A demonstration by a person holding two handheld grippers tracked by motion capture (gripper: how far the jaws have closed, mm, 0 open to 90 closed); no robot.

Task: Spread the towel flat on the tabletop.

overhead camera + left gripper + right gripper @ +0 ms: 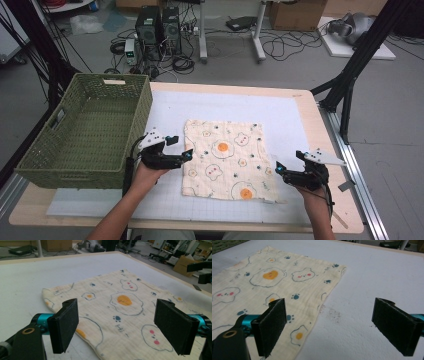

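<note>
My left fingers [181,148] and right fingers [278,170] both stand wide apart, holding nothing. The cloth [226,159] lies flat between them on the worktop [165,107], its side edges just beside each. A green basket [90,129] stands just outside my left. Bare mat lies beyond the cloth's far edge.

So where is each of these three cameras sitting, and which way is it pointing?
High view: above the person's side, looking forward and down at the cream square cloth printed with fried eggs and the green woven basket; both forearms, left gripper and right gripper show.
Left gripper view: rides on that gripper, looking across the cloth between its open jaws.
Right gripper view: likewise, at the cloth's edge.
All share the cloth.
</note>
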